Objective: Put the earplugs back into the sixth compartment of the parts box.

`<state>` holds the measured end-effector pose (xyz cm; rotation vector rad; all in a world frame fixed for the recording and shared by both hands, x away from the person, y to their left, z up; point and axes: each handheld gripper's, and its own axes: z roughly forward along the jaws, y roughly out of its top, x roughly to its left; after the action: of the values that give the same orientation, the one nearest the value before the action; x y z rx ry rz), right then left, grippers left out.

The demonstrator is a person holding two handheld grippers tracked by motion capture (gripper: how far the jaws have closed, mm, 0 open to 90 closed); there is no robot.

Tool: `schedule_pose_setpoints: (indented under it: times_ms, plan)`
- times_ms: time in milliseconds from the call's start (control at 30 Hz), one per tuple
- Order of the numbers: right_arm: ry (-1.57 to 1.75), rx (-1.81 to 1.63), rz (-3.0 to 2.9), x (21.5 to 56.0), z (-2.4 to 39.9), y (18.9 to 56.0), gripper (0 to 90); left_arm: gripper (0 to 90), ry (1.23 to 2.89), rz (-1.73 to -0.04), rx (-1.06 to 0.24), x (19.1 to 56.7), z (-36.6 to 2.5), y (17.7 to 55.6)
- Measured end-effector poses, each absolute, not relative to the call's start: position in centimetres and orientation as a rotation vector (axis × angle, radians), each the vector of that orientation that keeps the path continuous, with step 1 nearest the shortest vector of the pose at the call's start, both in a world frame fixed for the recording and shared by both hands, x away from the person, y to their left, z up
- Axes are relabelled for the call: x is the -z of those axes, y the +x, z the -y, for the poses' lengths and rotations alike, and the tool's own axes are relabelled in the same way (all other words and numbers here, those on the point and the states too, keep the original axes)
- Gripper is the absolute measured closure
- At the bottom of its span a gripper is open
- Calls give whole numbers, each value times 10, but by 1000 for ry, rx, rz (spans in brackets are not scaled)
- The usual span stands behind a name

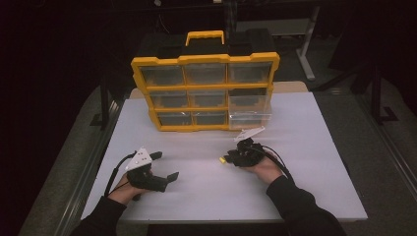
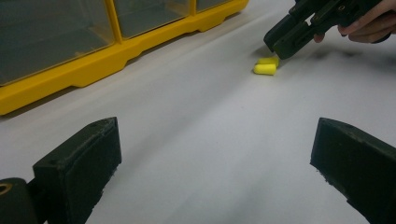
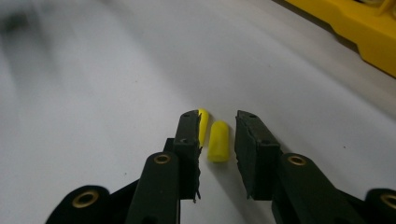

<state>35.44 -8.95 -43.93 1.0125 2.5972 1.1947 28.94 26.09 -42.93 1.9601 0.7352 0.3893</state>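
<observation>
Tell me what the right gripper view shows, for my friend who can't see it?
Two black jaws of the right gripper stand slightly apart around a yellow earplug lying on the white table. A second earplug peeks beside one jaw; a yellow organizer is far off.

Yellow compartment organizer (image 1: 205, 93), upright, upper centre; clear drawers, lower right one pulled out. White bench (image 1: 314, 162), centre.

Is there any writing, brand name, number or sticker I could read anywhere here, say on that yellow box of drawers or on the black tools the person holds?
None can be read.
Yellow organizer: no label or brand shows on its frame or clear drawers.
Left gripper and right gripper: plain black, no markings visible.
Yellow earplugs and white table: blank.
</observation>
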Motion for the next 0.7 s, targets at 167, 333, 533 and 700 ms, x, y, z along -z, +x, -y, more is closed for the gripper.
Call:
schedule_pose_setpoints:
  times_ms: [167, 333, 533, 700]
  plan:
    - [1019, -1180, -2608, 442, 89, 355, 714, 12, 1965, -733, -392, 430, -261, 289]
    - [1015, -1161, -2619, 445, 88, 356, 716, 12, 1966, -731, -391, 430, -261, 289]
    - [1027, -1151, -2628, 447, 88, 356, 745, 12, 1968, -729, -390, 430, -260, 289]
    - [1019, -1145, -2633, 448, 88, 356, 756, 12, 1967, -730, -387, 430, -260, 289]
